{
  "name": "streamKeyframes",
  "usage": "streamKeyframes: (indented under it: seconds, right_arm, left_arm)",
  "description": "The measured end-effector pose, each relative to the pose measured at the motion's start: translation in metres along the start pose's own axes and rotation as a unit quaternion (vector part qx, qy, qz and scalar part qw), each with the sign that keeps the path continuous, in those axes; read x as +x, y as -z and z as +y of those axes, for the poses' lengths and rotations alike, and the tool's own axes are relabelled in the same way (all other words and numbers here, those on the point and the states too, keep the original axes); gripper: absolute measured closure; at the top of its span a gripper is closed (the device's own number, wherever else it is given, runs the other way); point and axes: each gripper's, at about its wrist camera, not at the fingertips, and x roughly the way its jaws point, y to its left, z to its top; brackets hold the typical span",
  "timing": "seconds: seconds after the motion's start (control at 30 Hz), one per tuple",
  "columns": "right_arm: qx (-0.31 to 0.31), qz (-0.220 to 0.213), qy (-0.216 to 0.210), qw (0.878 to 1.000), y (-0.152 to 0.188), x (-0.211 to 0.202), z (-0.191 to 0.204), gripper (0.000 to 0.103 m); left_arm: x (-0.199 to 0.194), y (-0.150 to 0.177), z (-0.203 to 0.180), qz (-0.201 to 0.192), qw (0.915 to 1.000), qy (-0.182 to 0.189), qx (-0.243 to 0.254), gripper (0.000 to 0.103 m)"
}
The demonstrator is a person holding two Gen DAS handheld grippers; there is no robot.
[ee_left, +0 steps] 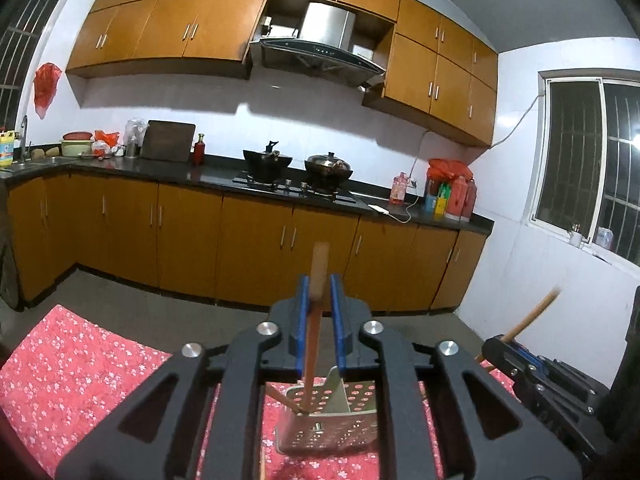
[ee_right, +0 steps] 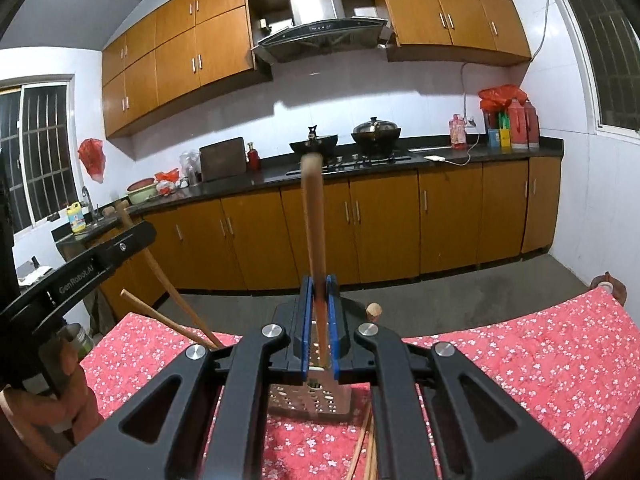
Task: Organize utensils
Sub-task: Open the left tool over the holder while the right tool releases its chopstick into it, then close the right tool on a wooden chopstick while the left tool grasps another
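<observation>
Red floral tablecloth [ee_left: 76, 364] covers table in kitchen w/ orange wood cabinets [ee_left: 256, 236]. Perforated steel utensil holder [ee_left: 332, 420] sits mid-table, clear cloth either side. Left gripper [ee_left: 320, 312] clamps brown wooden chopstick [ee_left: 316, 308], tip inside holder. Right gripper [ee_right: 319, 320] pinches another wooden chopstick [ee_right: 312, 216] above holder.

Orange cabinets [ee_left: 256, 232] line the far wall under a dark counter [ee_left: 216, 172]; two woks [ee_left: 328, 168] sit below a steel range hood [ee_left: 320, 52], red thermoses [ee_left: 460, 196] far right.
</observation>
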Motion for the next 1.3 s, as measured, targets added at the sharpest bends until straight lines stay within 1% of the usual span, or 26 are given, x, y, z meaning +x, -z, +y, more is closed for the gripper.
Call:
streamKeyframes:
  seconds: [0.03, 0.07, 0.1, 0.2, 0.3, 0.37, 0.43, 0.5, 0.57, 0.6, 0.67, 0.7, 0.73, 0.77, 0.83, 0.87, 0.9, 0.93, 1.03, 1.17, 1.27, 1.3]
  right_arm:
    - [0.003, -0.001, -0.001, 1.0, -0.001, -0.001, -0.001, 0.088]
    - [0.005, -0.004, -0.001, 1.0, -0.002, -0.004, -0.001, 0.082]
    - [0.008, -0.01, -0.002, 1.0, -0.004, -0.008, -0.001, 0.078]
    - [0.009, -0.02, -0.004, 1.0, -0.007, -0.018, -0.001, 0.078]
    - [0.006, -0.041, -0.003, 0.999, -0.011, -0.038, 0.0, 0.078]
    - [0.006, -0.051, 0.0, 0.999, -0.01, -0.052, -0.004, 0.078]
    - [0.006, -0.053, 0.009, 0.999, -0.005, -0.062, -0.011, 0.078]
    - [0.006, -0.044, 0.023, 0.999, 0.005, -0.068, -0.02, 0.078]
    - [0.006, -0.016, 0.041, 0.999, 0.023, -0.066, -0.031, 0.078]
    - [0.006, 0.003, 0.049, 0.999, 0.034, -0.063, -0.037, 0.078]
    - [0.01, 0.06, 0.058, 0.996, 0.061, -0.048, -0.048, 0.078]
    - [0.012, 0.088, 0.063, 0.994, 0.075, -0.04, -0.052, 0.078]
    - [0.016, 0.125, 0.063, 0.99, 0.094, -0.029, -0.057, 0.078]
    - [0.022, 0.158, 0.057, 0.986, 0.111, -0.02, -0.059, 0.078]
    - [0.032, 0.202, 0.05, 0.977, 0.137, -0.005, -0.061, 0.079]
    - [0.037, 0.225, 0.043, 0.973, 0.151, 0.003, -0.061, 0.082]
    - [0.041, 0.238, 0.038, 0.97, 0.16, 0.009, -0.061, 0.083]
    - [0.045, 0.249, 0.034, 0.967, 0.167, 0.014, -0.06, 0.083]
    - [0.047, 0.258, 0.027, 0.965, 0.176, 0.02, -0.054, 0.083]
    - [0.046, 0.26, 0.027, 0.964, 0.178, 0.029, -0.05, 0.083]
    - [0.041, 0.272, 0.034, 0.961, 0.186, 0.038, -0.053, 0.088]
    - [0.046, 0.268, 0.03, 0.962, 0.187, 0.038, -0.055, 0.088]
  left_arm:
    - [-0.003, 0.0, 0.001, -0.003, 1.0, 0.0, 0.0, 0.085]
    - [-0.006, -0.001, 0.001, -0.005, 1.0, 0.001, 0.0, 0.084]
    - [-0.01, -0.002, 0.002, -0.009, 1.0, 0.003, -0.002, 0.084]
    - [-0.023, -0.006, 0.005, -0.018, 0.9998, 0.007, -0.009, 0.084]
    - [-0.04, -0.01, 0.01, -0.028, 0.9993, 0.014, -0.019, 0.084]
    - [-0.055, -0.011, 0.015, -0.033, 0.9991, 0.015, -0.02, 0.081]
    - [-0.072, -0.006, 0.023, -0.033, 0.9993, 0.01, -0.018, 0.078]
    - [-0.085, 0.004, 0.034, -0.021, 0.9997, -0.004, -0.012, 0.075]
    - [-0.09, 0.019, 0.046, 0.003, 0.9998, -0.018, -0.007, 0.072]
    - [-0.09, 0.03, 0.054, 0.021, 0.9993, -0.031, -0.005, 0.072]
    - [-0.087, 0.052, 0.067, 0.056, 0.9973, -0.048, -0.002, 0.072]
    - [-0.083, 0.068, 0.076, 0.081, 0.9949, -0.06, -0.004, 0.072]
    - [-0.08, 0.081, 0.084, 0.104, 0.9922, -0.068, -0.009, 0.072]
    - [-0.074, 0.099, 0.094, 0.138, 0.9874, -0.075, -0.021, 0.072]
    - [-0.068, 0.123, 0.105, 0.18, 0.9798, -0.079, -0.038, 0.072]
    - [-0.066, 0.134, 0.109, 0.196, 0.9762, -0.081, -0.043, 0.072]
    - [-0.065, 0.147, 0.113, 0.214, 0.972, -0.085, -0.047, 0.072]
    - [-0.065, 0.157, 0.115, 0.227, 0.969, -0.085, -0.049, 0.072]
    - [-0.064, 0.176, 0.115, 0.247, 0.9644, -0.08, -0.05, 0.072]
    - [-0.06, 0.185, 0.111, 0.258, 0.9623, -0.069, -0.049, 0.072]
    - [-0.057, 0.188, 0.103, 0.264, 0.9616, -0.061, -0.044, 0.072]
    - [-0.055, 0.189, 0.101, 0.267, 0.9611, -0.059, -0.042, 0.072]
